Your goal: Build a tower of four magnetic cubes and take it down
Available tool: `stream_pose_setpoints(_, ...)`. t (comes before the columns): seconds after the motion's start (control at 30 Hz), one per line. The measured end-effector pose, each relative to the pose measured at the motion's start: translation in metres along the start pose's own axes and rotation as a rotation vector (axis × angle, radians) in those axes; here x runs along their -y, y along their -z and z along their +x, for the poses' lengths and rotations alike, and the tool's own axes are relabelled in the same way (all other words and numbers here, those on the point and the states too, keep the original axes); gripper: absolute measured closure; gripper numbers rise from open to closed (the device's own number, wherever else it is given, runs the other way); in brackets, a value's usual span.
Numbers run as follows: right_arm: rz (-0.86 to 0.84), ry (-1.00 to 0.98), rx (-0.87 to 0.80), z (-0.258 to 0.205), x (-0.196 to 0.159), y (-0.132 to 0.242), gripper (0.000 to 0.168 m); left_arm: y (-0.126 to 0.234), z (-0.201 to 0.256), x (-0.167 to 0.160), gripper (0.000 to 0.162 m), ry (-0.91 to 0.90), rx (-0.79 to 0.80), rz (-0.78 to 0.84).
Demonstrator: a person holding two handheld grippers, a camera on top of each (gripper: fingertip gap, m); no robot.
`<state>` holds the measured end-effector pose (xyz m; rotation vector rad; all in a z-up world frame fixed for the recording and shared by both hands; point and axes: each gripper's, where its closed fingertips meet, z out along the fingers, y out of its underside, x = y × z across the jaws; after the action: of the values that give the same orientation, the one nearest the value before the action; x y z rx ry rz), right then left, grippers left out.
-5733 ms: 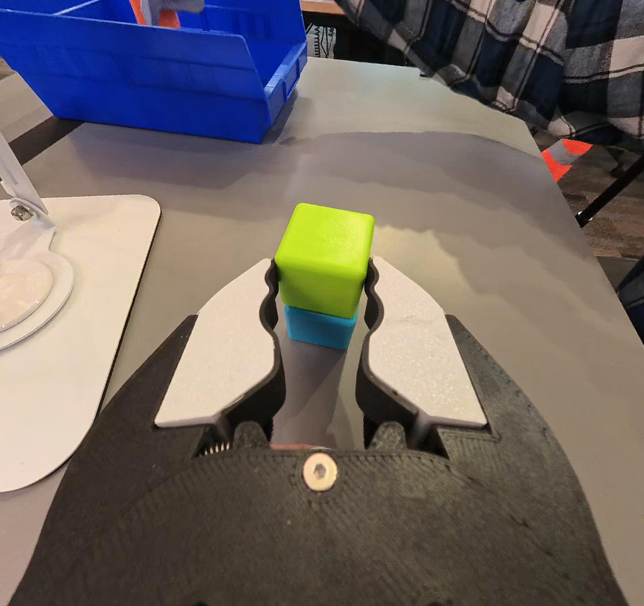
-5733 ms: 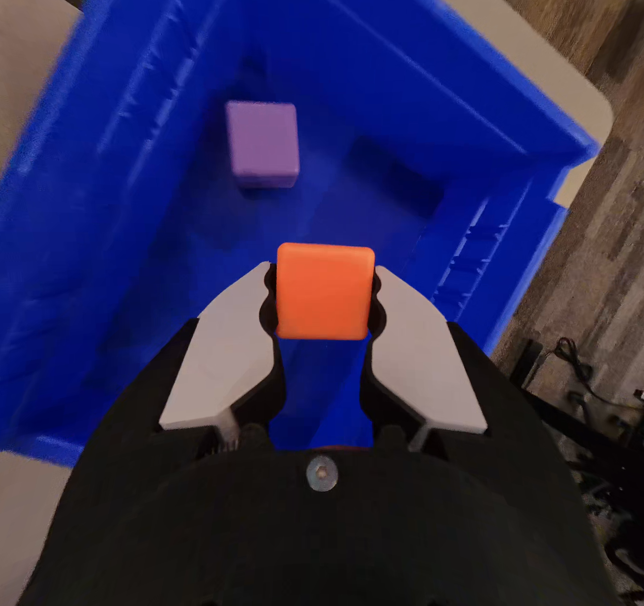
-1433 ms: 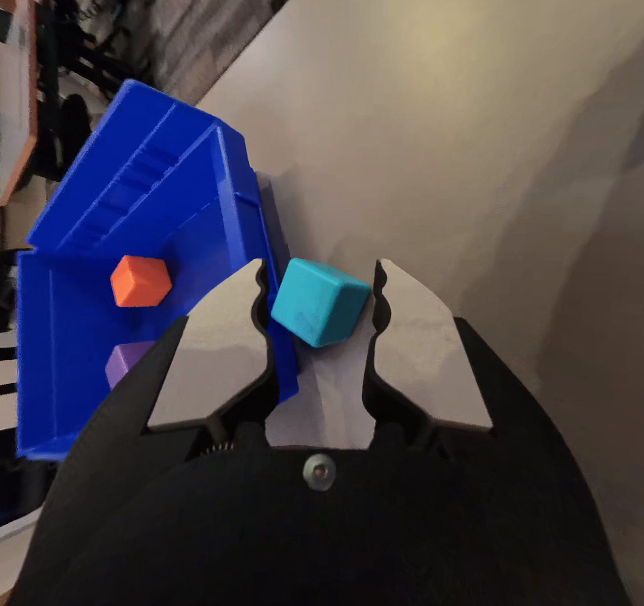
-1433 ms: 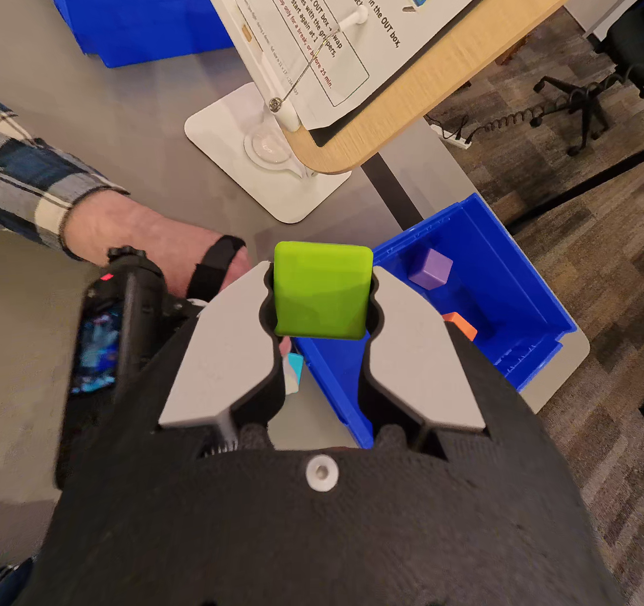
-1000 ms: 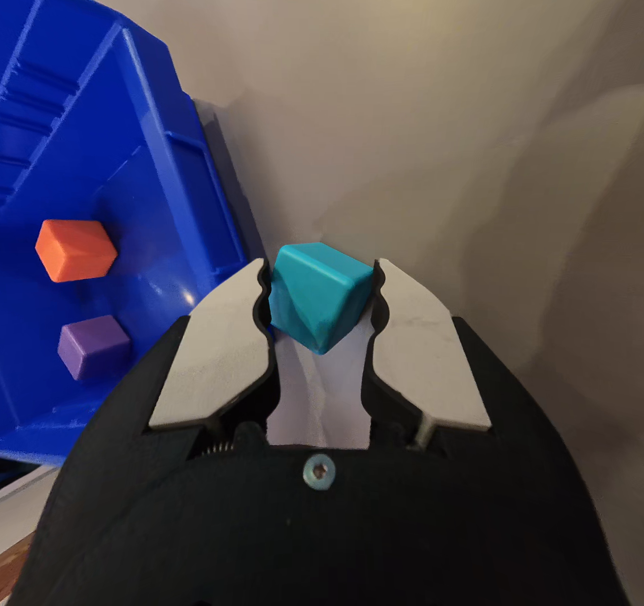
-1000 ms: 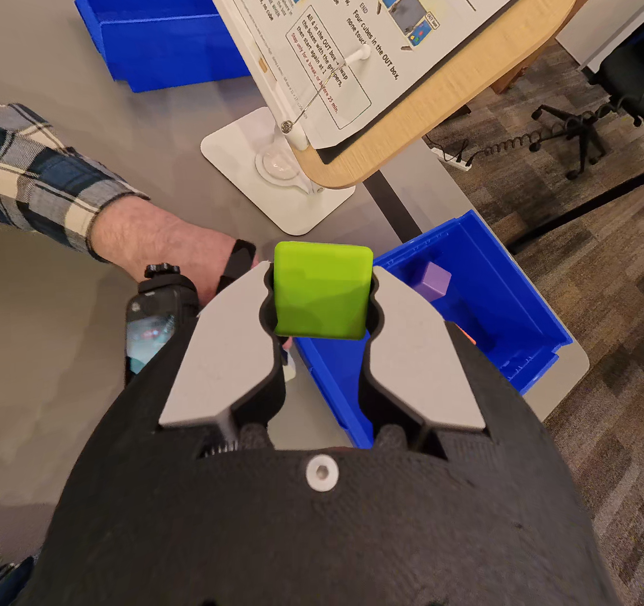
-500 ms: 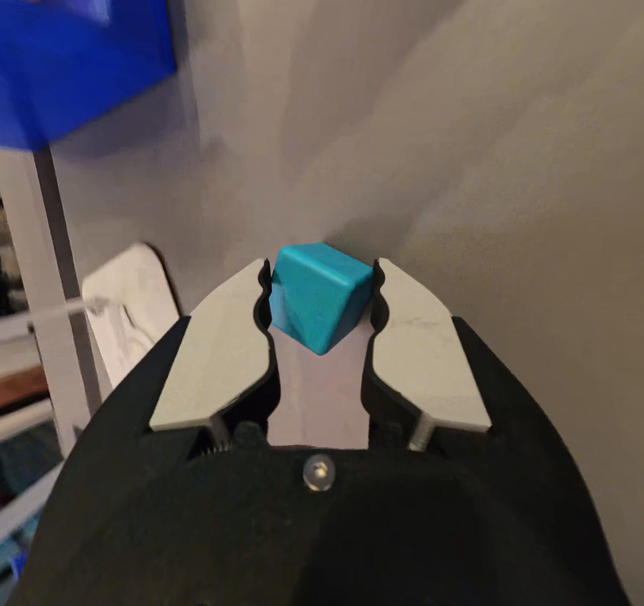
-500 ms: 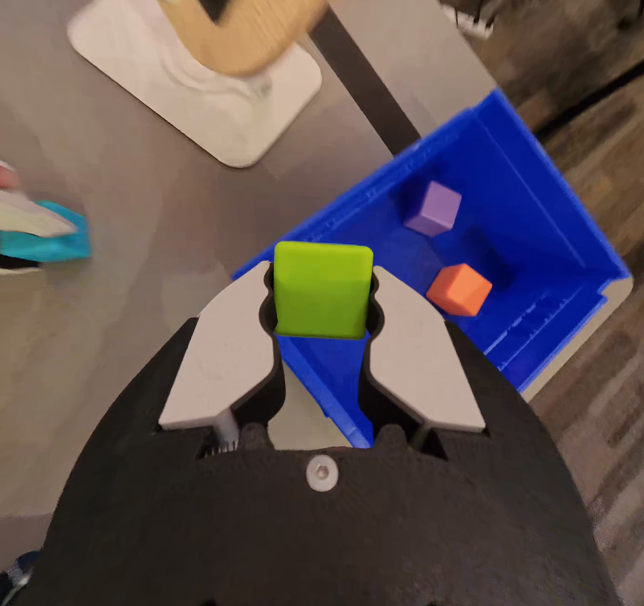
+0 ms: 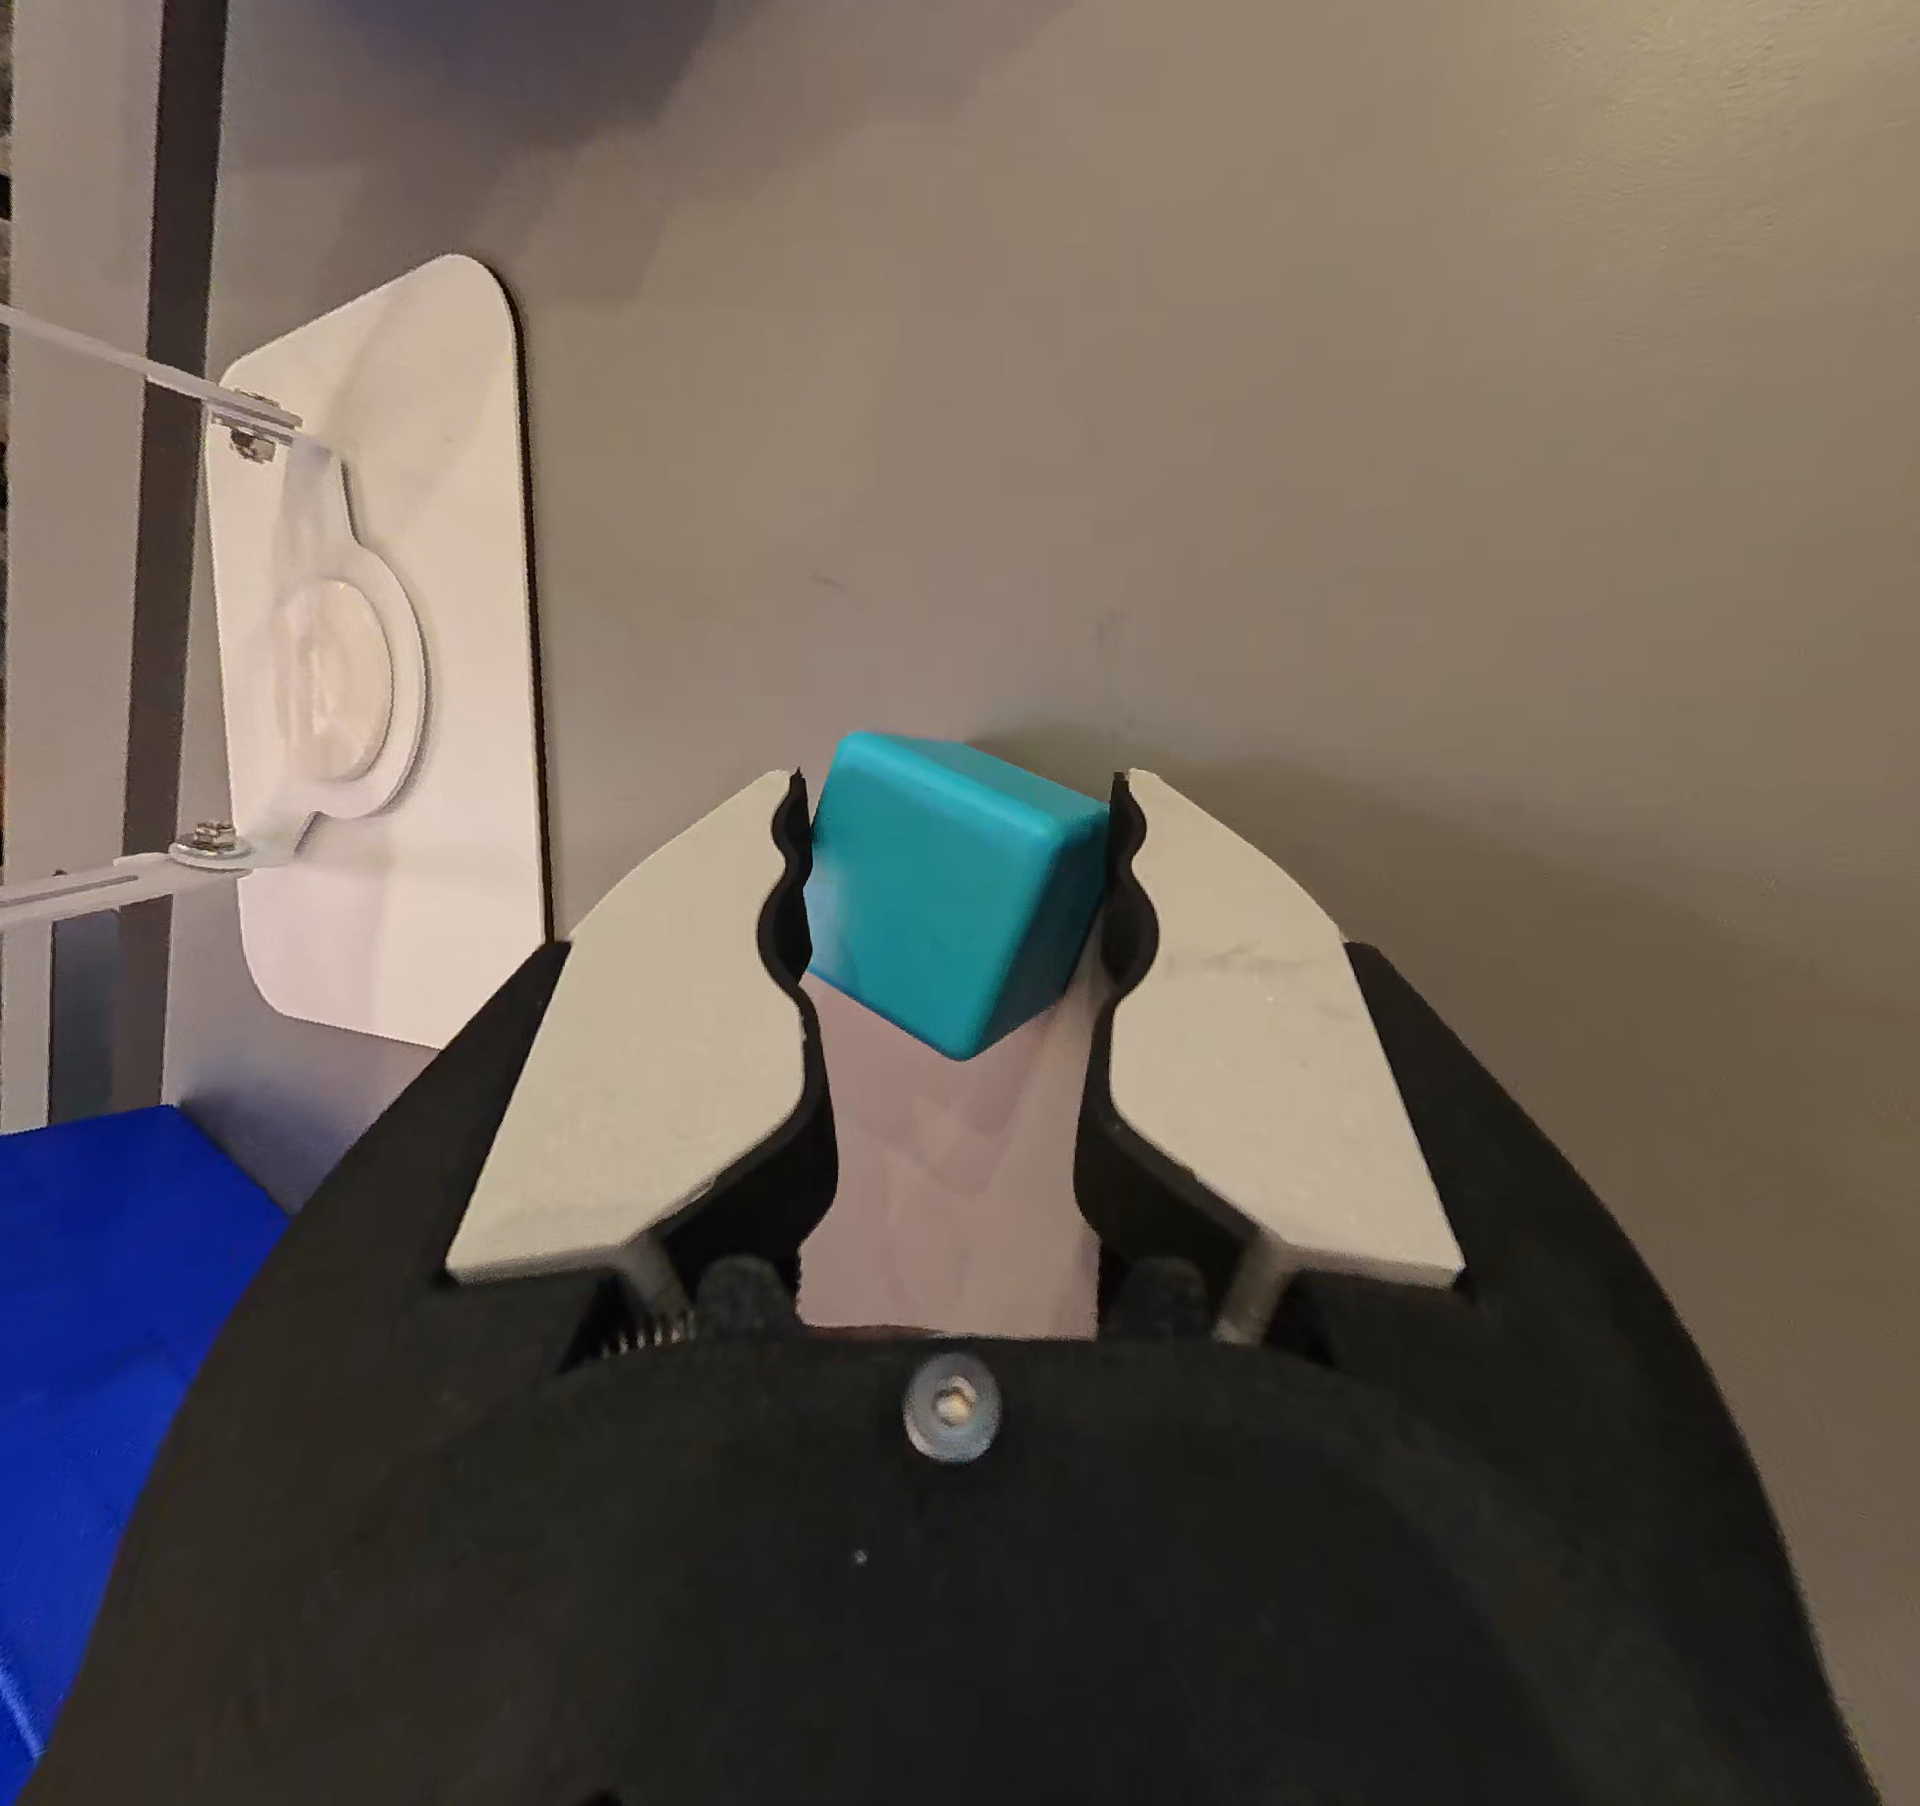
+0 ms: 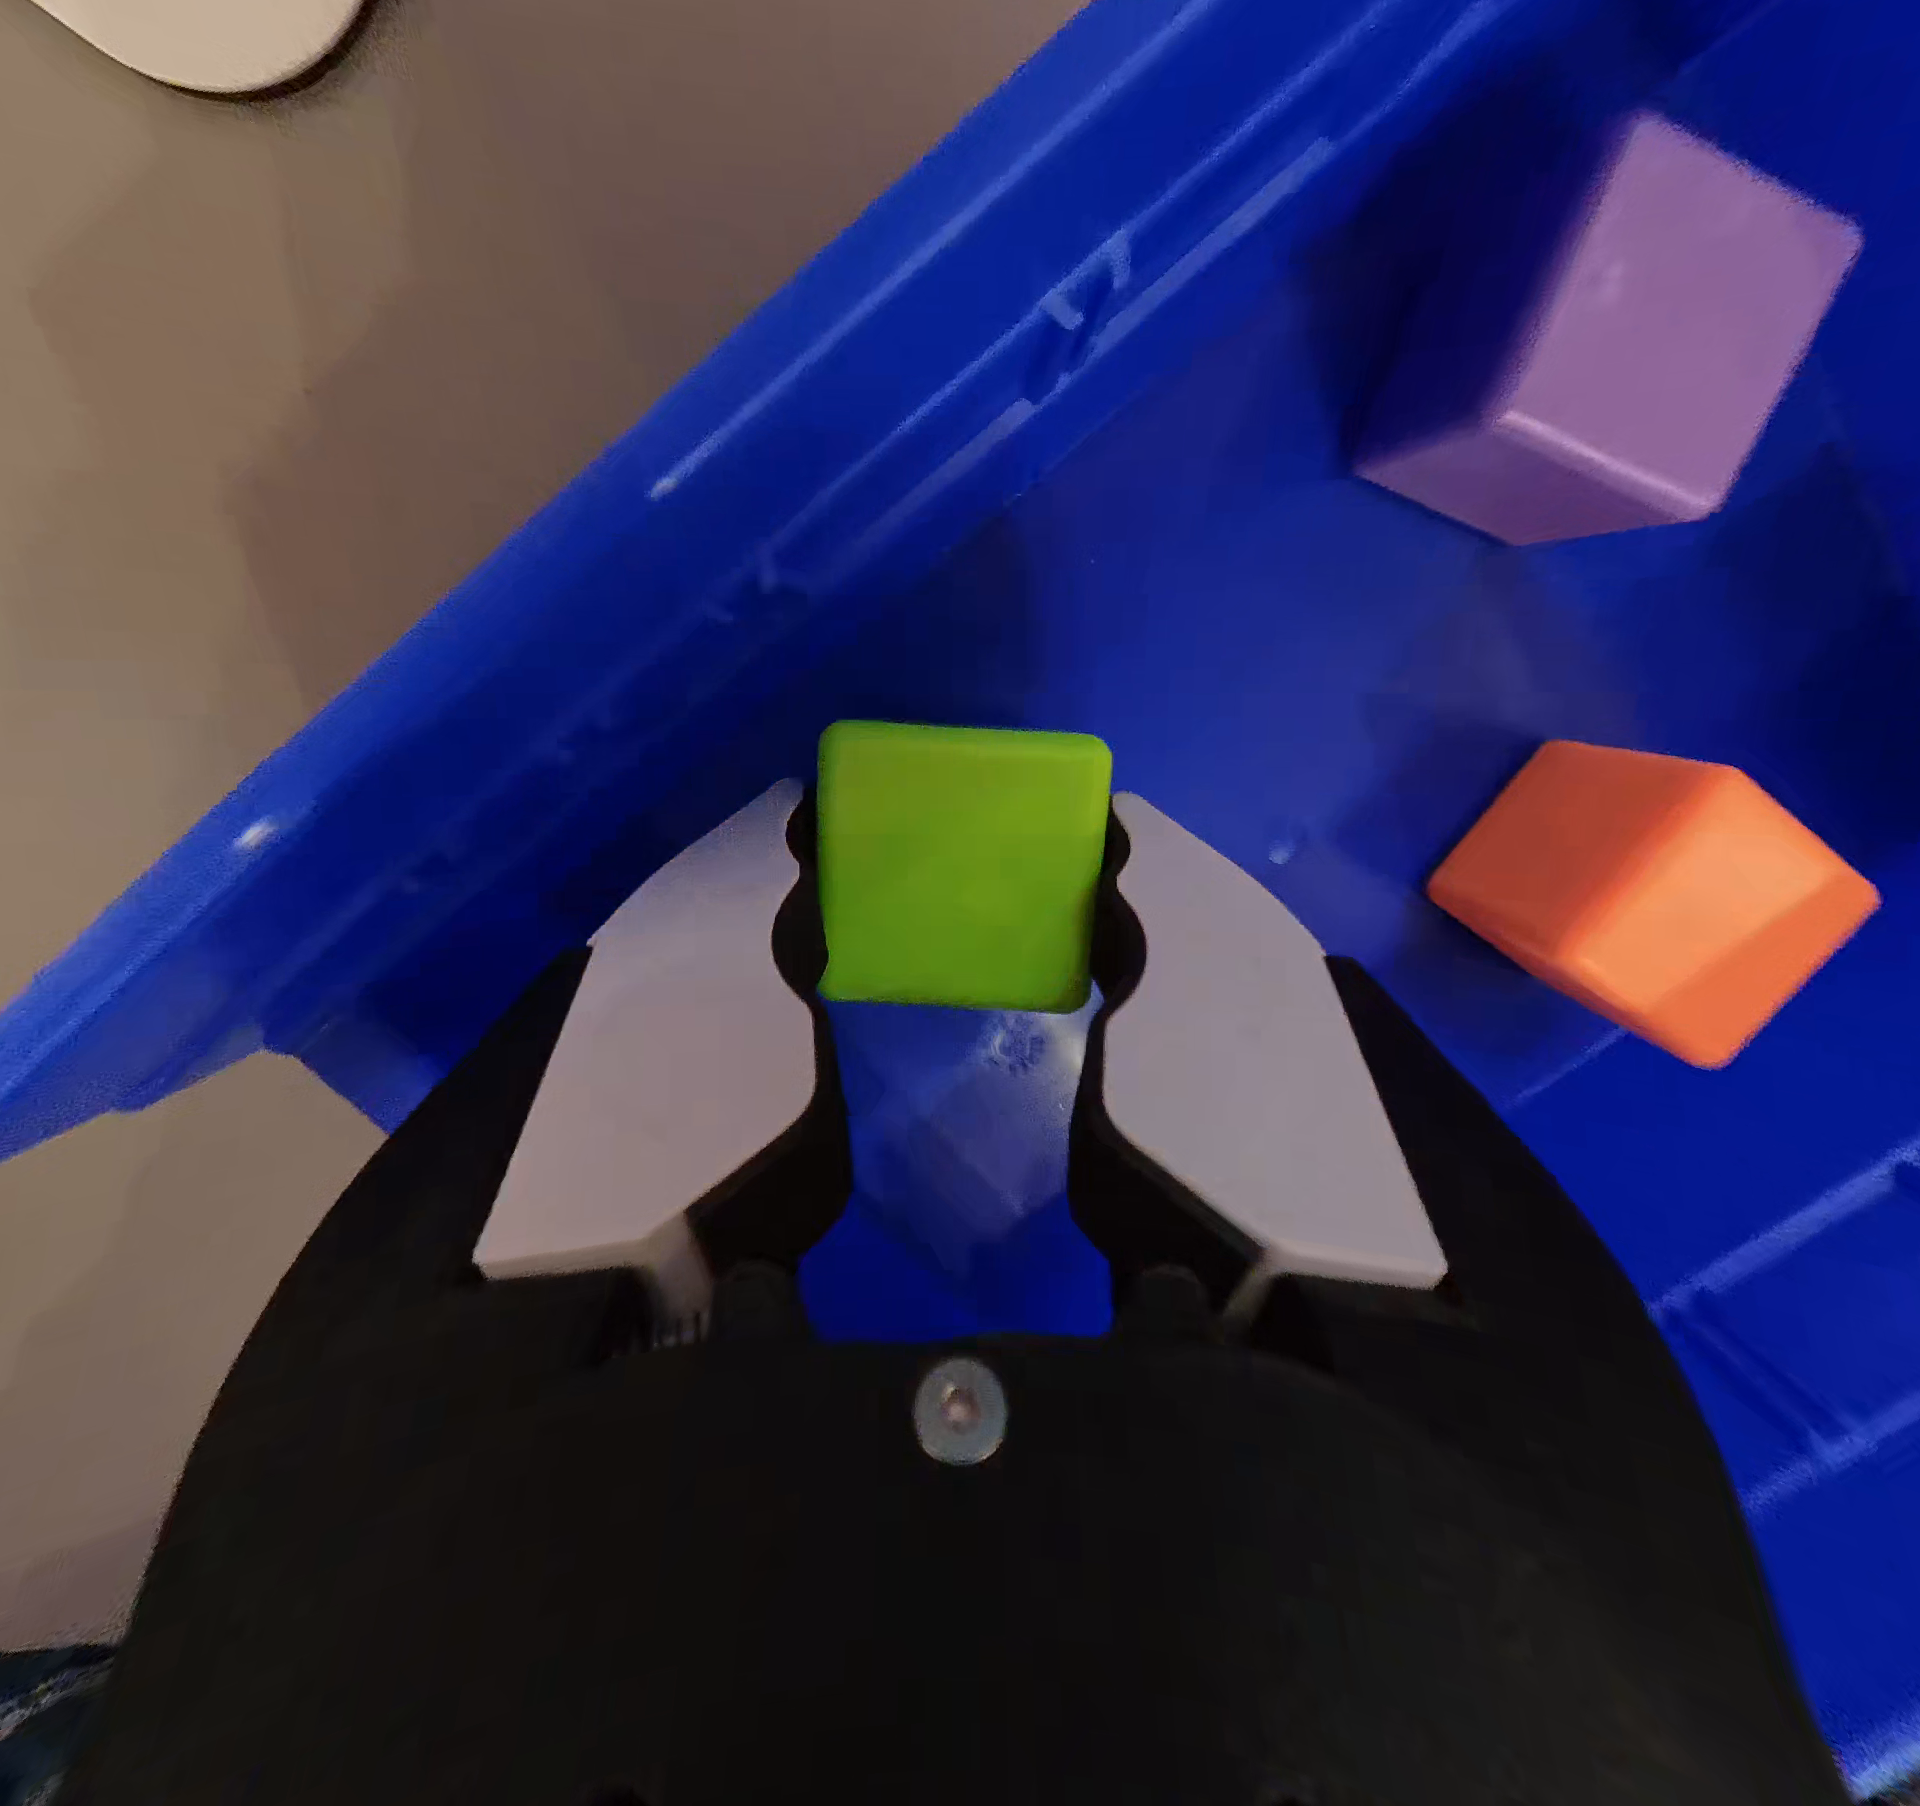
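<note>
your left gripper is clamped on the teal cube, which sits tilted between its fingers over the grey table. your right gripper grips the green cube squarely, over the blue bin holding the purple cube and the orange cube.
</note>
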<state>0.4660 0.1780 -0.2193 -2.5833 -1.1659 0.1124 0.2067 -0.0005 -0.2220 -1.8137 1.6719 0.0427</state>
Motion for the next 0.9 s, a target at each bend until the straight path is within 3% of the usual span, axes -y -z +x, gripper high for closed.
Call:
stream_pose_setpoints(0.23, -0.015, -0.009, 0.020, -0.003, -0.002, -0.009, 0.117, -0.001, -0.003, 0.000, 0.108, 0.010, 0.013, 0.002)
stream_pose_setpoints(0.33, -0.013, -0.009, 0.010, -0.003, -0.001, -0.005, 0.105, -0.001, -0.006, 0.002, 0.106, 0.014, 0.032, 0.021)
stream_pose_setpoints(0.53, 0.079, -0.006, -0.027, -0.003, 0.009, 0.031, 0.107, 0.019, -0.016, 0.008, 0.094, 0.045, 0.027, 0.105)
stream_pose_setpoints(0.7, 0.164, 0.021, -0.052, -0.011, 0.018, 0.067, 0.111, 0.022, -0.010, -0.004, 0.095, 0.006, -0.195, 0.193)
stream_pose_setpoints(0.9, 0.190, 0.057, -0.093, -0.020, 0.024, 0.086, 0.113, 0.004, -0.009, -0.015, 0.099, -0.050, -0.305, 0.225)
